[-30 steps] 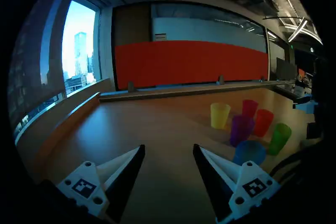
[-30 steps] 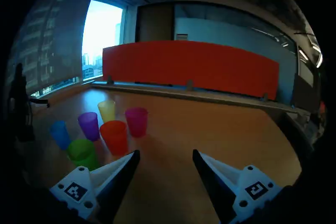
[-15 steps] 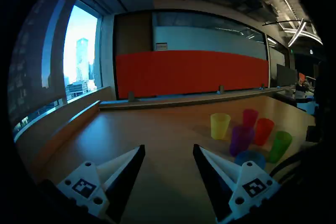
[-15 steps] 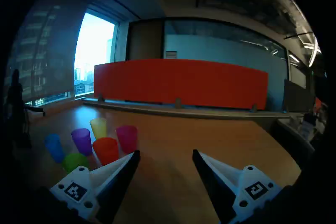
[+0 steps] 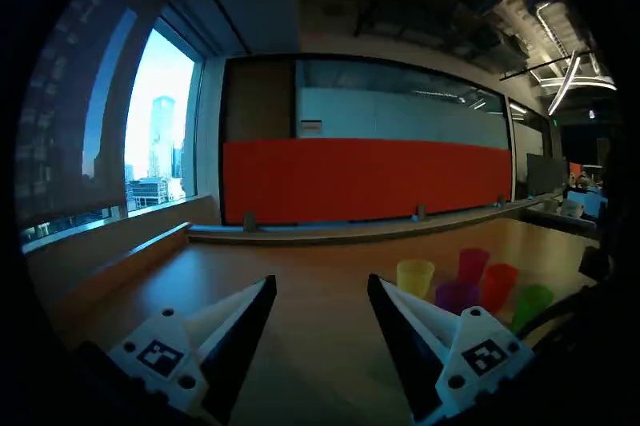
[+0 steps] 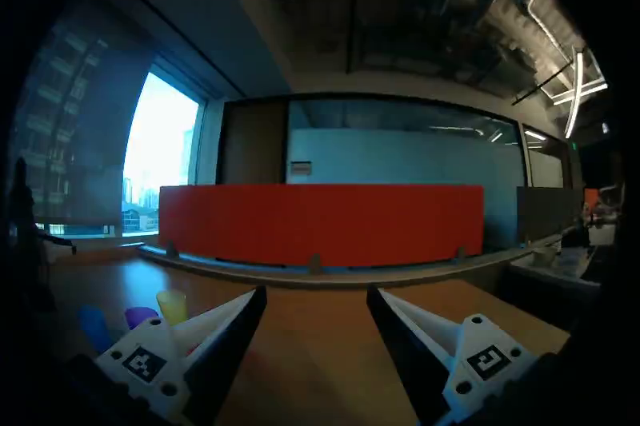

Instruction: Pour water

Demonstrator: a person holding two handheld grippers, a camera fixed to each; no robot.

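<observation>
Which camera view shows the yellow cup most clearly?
The left gripper view is best. There the yellow cup shows its rim and most of its wall in fair light. In the right gripper view the yellow cup looks smaller and dimmer, and a finger of the right gripper hides its lower part.

Looks out past the right gripper (image 6: 316,292), white fingers (image 6: 204,328) spread apart with nothing between them, over a wooden table (image 6: 320,370). Finds at near left a yellow cup (image 6: 171,306), a purple cup (image 6: 141,316) and a blue cup (image 6: 94,328) standing close together, partly hidden behind the left-hand finger. Takes in a long red partition (image 6: 320,222) across the far edge of the table, a bright window (image 6: 160,162) at far left and strip lights (image 6: 572,90) on the ceiling at upper right.
</observation>
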